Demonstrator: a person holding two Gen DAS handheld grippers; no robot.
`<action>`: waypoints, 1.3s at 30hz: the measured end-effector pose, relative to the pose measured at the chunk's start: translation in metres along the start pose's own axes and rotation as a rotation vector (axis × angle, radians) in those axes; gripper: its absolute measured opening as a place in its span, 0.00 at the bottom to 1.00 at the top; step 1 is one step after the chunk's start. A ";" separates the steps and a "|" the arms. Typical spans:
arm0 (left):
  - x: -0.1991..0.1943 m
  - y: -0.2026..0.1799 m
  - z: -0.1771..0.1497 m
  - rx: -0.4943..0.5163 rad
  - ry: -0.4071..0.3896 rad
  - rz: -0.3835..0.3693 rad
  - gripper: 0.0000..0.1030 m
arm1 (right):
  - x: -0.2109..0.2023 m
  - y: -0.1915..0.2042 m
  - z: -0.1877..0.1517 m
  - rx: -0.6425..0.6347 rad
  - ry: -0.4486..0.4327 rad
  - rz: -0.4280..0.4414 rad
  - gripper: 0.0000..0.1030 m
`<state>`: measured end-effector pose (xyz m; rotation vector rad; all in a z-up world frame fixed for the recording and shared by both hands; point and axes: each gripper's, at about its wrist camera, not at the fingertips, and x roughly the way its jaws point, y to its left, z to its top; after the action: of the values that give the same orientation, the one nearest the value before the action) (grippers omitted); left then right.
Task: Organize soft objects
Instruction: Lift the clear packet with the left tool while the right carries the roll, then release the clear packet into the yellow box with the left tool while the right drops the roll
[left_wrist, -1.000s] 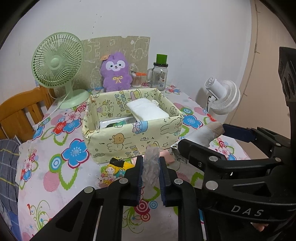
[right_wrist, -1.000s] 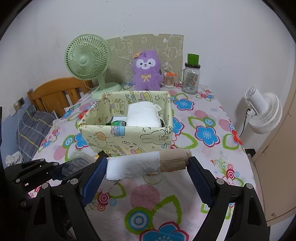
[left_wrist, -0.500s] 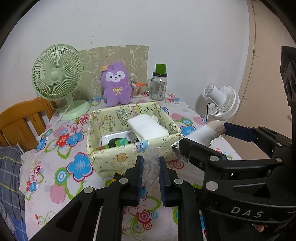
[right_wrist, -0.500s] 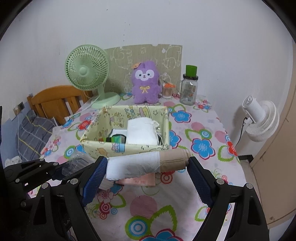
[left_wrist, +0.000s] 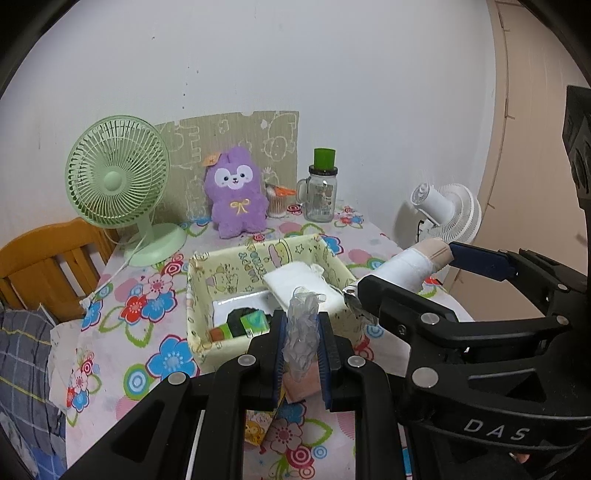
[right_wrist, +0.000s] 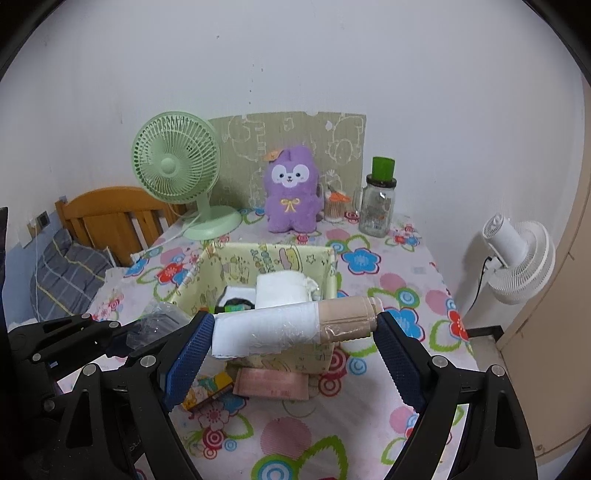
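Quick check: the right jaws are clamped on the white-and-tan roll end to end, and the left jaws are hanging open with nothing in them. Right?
Not quite. In the left wrist view the left gripper is shut on a crumpled clear plastic wrap, not open and empty. The rest holds: the right gripper clamps the white-and-tan roll end to end.

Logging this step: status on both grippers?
Left gripper shut on crumpled clear plastic. Right gripper clamps white-and-tan roll lengthwise. Fabric bin ahead, partly filled.

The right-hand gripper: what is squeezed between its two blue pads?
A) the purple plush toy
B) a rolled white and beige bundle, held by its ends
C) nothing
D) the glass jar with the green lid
B: the right gripper spans the rolled white and beige bundle, one pad pressing each end.
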<state>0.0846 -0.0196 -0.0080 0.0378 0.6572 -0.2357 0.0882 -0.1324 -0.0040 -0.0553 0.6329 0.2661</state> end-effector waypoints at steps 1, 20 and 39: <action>0.000 0.001 0.002 0.000 -0.001 -0.001 0.14 | 0.000 0.000 0.003 0.000 -0.004 0.000 0.87; 0.012 0.009 0.028 0.019 -0.018 0.019 0.14 | 0.011 -0.004 0.029 0.010 -0.044 0.000 0.87; 0.049 0.025 0.043 0.005 0.014 -0.021 0.14 | 0.044 -0.008 0.044 0.023 -0.029 -0.001 0.87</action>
<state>0.1533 -0.0102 -0.0048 0.0373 0.6710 -0.2572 0.1500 -0.1246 0.0054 -0.0297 0.6065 0.2580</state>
